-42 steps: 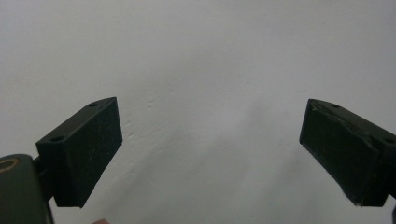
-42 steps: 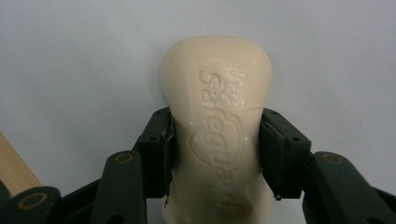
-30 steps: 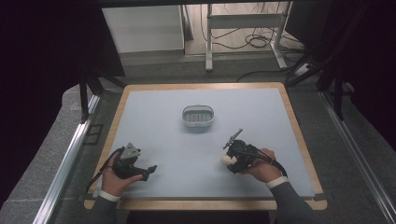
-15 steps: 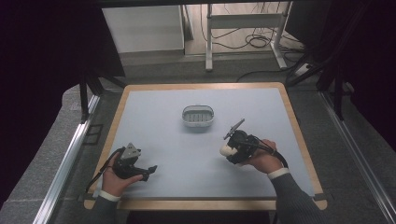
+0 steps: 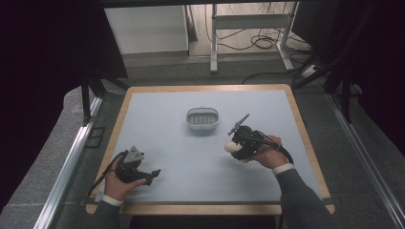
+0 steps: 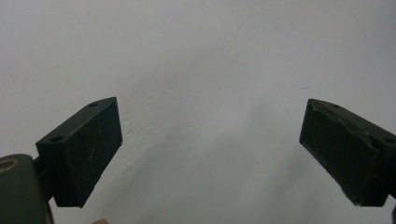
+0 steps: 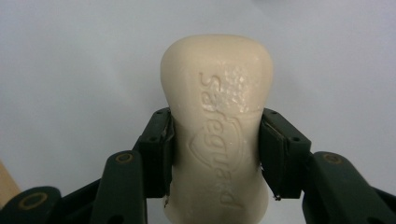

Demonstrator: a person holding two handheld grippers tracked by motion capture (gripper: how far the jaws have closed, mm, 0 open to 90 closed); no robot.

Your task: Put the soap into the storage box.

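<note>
Pinched across its narrow waist, a cream bar of soap (image 7: 216,130) sits between the two black jaws of the right gripper (image 7: 215,149), one pad pressing each long side. In the right gripper view its long axis runs straight out along the jaws, the rounded far end pointing away from the camera, and the embossed face reading "Safeguard" turned toward the lens. In the high view the soap (image 5: 233,147) shows as a pale lump at the left end of the right gripper (image 5: 244,143), held over the pale blue mat (image 5: 162,133), to the right of the table's middle and near a small grey ribbed dish (image 5: 202,119) that stands farther back and to its left. The right hand (image 5: 265,153) wraps the gripper body from the right, the grey-sleeved forearm coming in from the lower right.

The left gripper (image 6: 210,149) has its jaws spread wide, with bare mat between them and nothing touching either pad. In the high view it (image 5: 136,168) rests low at the front left of the mat, jaws pointing right, the left hand (image 5: 119,183) gripping it from behind.
</note>
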